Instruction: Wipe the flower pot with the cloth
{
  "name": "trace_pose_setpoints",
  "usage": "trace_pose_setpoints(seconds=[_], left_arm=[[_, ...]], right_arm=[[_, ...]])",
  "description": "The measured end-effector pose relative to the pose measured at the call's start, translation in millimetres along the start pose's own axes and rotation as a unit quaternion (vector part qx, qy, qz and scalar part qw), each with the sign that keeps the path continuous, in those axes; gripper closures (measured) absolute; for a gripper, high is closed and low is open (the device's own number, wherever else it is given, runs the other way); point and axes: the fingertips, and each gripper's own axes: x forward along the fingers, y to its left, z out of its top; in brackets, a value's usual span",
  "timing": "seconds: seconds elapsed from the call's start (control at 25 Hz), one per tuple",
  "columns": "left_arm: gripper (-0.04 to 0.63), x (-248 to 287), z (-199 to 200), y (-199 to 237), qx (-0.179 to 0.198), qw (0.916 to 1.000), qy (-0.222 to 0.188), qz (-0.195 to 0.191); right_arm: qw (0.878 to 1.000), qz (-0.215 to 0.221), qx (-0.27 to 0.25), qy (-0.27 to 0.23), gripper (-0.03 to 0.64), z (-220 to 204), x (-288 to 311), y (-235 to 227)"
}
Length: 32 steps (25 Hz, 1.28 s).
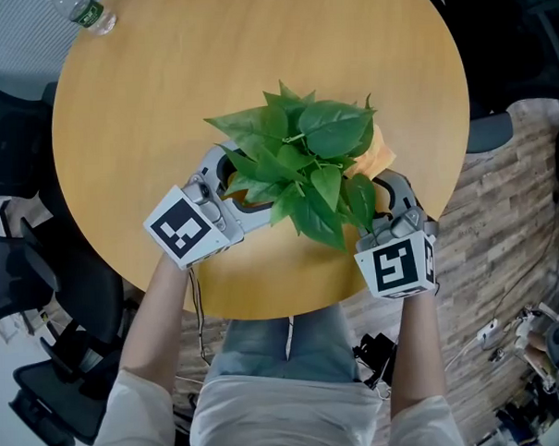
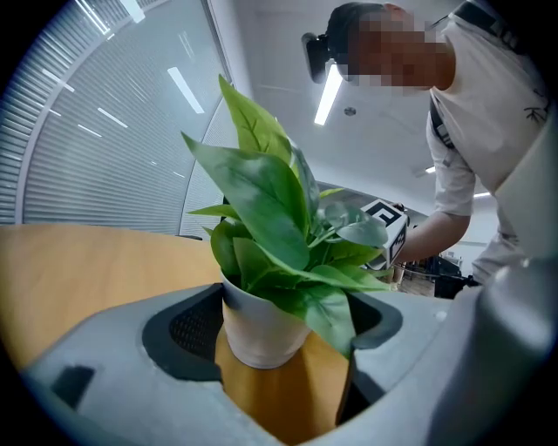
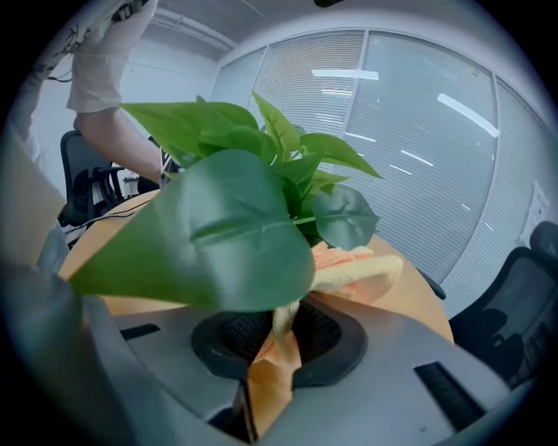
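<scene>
Head view: A leafy plant (image 1: 305,161) stands on the near half of a round wooden table (image 1: 146,131), hemmed in from both sides. The left gripper (image 1: 244,186) reaches in from the near left. The right gripper (image 1: 382,193) comes in from the near right, with an orange cloth (image 1: 381,154) showing at the plant's right edge. A plastic bottle (image 1: 87,11) lies at the far left rim, well apart from the work.

Left gripper view: The white flower pot (image 2: 261,327) sits upright on the table between widely spread jaws. The left pad is just beside the pot wall, perhaps grazing it, while the right jaw stands clear of it with a gap showing. Nothing is clamped here yet.

Right gripper view: The jaws are pinched on a fold of the cloth, and the rest of it trails away toward the far right across the tabletop. A broad leaf (image 3: 209,231) hangs over the jaws and hides the pot from this side.

The wipe itself looks not yet begun. To do it well, the left jaws would likely need to close low on the pot wall to keep it from sliding or tipping. The cloth should then go in under the leaves, flat against the wall, and sweep round it rather than dab at it. The likeliest snag is the foliage catching on the right jaws.
</scene>
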Motion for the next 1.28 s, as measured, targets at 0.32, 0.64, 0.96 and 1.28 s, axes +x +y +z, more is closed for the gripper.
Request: trace_pose_setpoints(seconds=[0.32,0.64,0.96,1.28], left_arm=[[0.195,5,2,0,-0.021,0.9967,-0.029,0.073],[0.193,9,1,-3,-0.031,0.9936,-0.028,0.105],[0.190,11,3,-1,-0.042,0.9895,-0.037,0.133],[0.190,16,6,-2,-0.042,0.9827,-0.058,0.171]], right_arm=[[1.000,-0.018,0.005,0.007,0.563,1,6,2],[1.000,-0.020,0.017,0.008,0.563,-1,2,13],[1.000,-0.004,0.019,0.003,0.563,2,-1,35],[1.000,0.014,0.020,-0.003,0.563,5,-2,55]])
